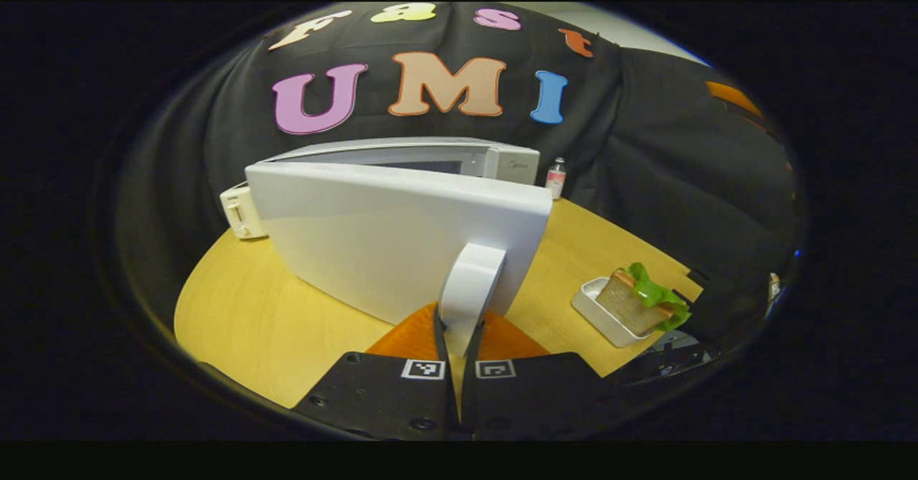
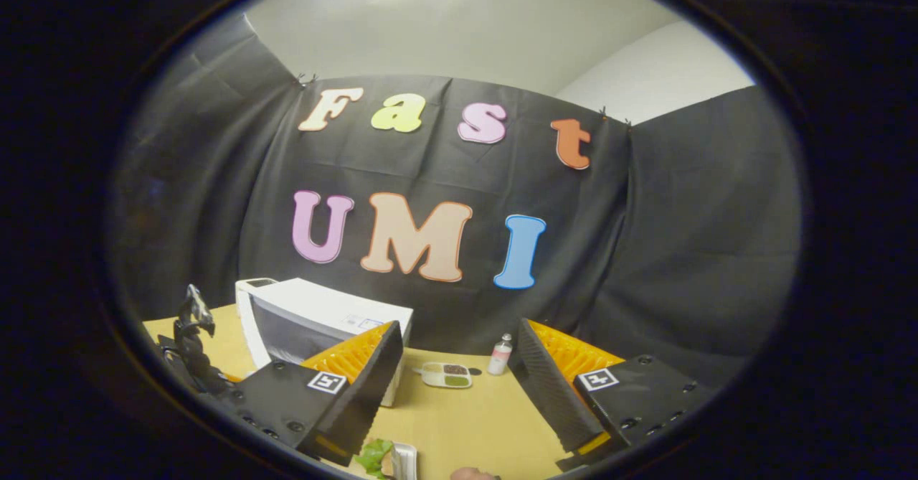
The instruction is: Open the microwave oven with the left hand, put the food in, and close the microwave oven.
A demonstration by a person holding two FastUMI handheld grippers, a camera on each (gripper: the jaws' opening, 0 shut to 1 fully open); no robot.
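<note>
Left gripper (image 1: 459, 329): its jaws are squeezing the white curved handle (image 1: 470, 290) of the microwave door from both sides.
Microwave door (image 1: 387, 236): the big white flat door is standing swung out from the oven, with its outer face turned to the left gripper view.
Microwave oven (image 1: 459, 157): the white boxy oven is sitting at the back of the round pale wooden worktop (image 1: 244, 308), behind its door. In the right gripper view it is showing on the left (image 2: 323, 315), with the dark window of the door facing out.
Food (image 1: 638, 297): a slice of brown bread with green lettuce is leaning in a small white rectangular tray (image 1: 599, 311). The tray is resting on the worktop to the right of the door and well apart from it, not in the oven.
Right gripper (image 2: 459, 379): its jaws are spread wide apart and holding nothing. It is hanging above the worktop (image 2: 466, 422). A bit of the lettuce and tray is peeking in at the bottom edge (image 2: 380, 457).
Small bottle (image 1: 556, 177): a little clear bottle with a white cap is standing near the oven's right side.
White toaster (image 1: 242, 211): it is sitting to the left of the oven.
Little dish (image 2: 446, 374): a pale flat dish with dark and green bits is lying beside the bottle (image 2: 500, 356).
</note>
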